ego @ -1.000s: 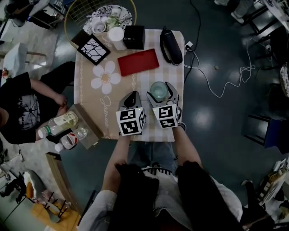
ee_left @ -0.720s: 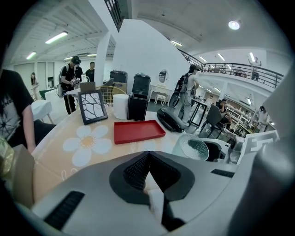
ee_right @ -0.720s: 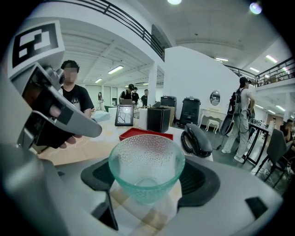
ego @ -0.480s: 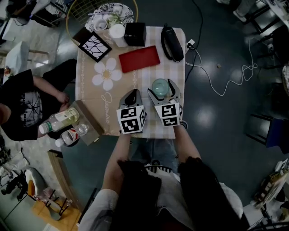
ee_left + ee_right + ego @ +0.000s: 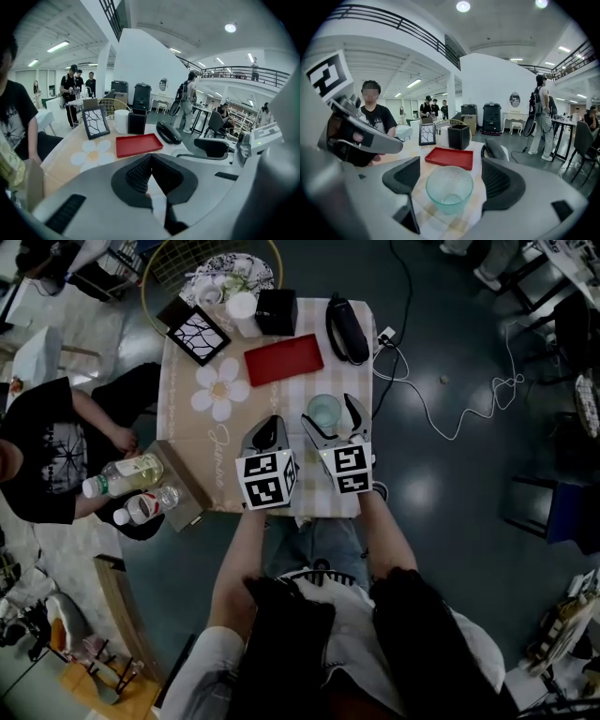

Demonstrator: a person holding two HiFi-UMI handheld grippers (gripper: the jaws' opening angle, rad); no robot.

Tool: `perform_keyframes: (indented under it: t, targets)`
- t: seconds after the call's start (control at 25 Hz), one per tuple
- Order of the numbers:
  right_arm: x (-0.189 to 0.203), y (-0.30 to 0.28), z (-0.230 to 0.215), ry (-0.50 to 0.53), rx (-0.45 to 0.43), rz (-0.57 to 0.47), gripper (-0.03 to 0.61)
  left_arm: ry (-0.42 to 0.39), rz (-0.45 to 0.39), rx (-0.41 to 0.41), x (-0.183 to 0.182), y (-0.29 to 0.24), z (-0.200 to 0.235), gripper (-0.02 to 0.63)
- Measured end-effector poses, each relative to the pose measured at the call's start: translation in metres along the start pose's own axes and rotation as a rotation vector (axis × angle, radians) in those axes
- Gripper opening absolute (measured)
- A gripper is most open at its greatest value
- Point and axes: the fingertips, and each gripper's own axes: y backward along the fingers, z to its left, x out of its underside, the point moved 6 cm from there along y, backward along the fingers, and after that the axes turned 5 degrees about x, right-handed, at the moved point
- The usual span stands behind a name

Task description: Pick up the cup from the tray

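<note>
Right claw point(image 5: 449, 169): jaws set wide apart, with the clear glass cup point(image 5: 449, 188) standing upright between them. A thin gap seems to be left on each side, though contact at the pads cannot be ruled out.

The cup is seen on the checked cloth of the worktop point(image 5: 202, 437), near of the red tray point(image 5: 283, 359) and apart from it.

Left claw point(image 5: 150, 157): jaws brought together at the tips, nothing held. It is positioned just left of the right claw, over the near edge of the worktop.
</note>
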Motion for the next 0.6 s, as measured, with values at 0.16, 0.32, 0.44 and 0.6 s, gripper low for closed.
perform_keyframes:
  t: [0.16,0.32,0.44,0.6]
  targets:
    - [-0.02,0.014,0.001,-0.005,-0.004,-0.02,0.397,0.001,-0.04,-0.001,-0.01,0.016,-0.006,0.006]
    - [-0.032,0.029,0.008,-0.013,-0.029,-0.025,0.397,0.002,-0.071,-0.005,-0.011,0.031,-0.01,0.006]
    - [-0.042,0.043,0.019,-0.001,-0.074,-0.028,0.396,0.007,-0.094,-0.008,-0.012,0.046,-0.013,0.005]
    - [-0.052,0.061,0.031,0.007,-0.092,-0.038,0.394,0.015,-0.124,-0.002,-0.012,0.062,-0.017,0.006]
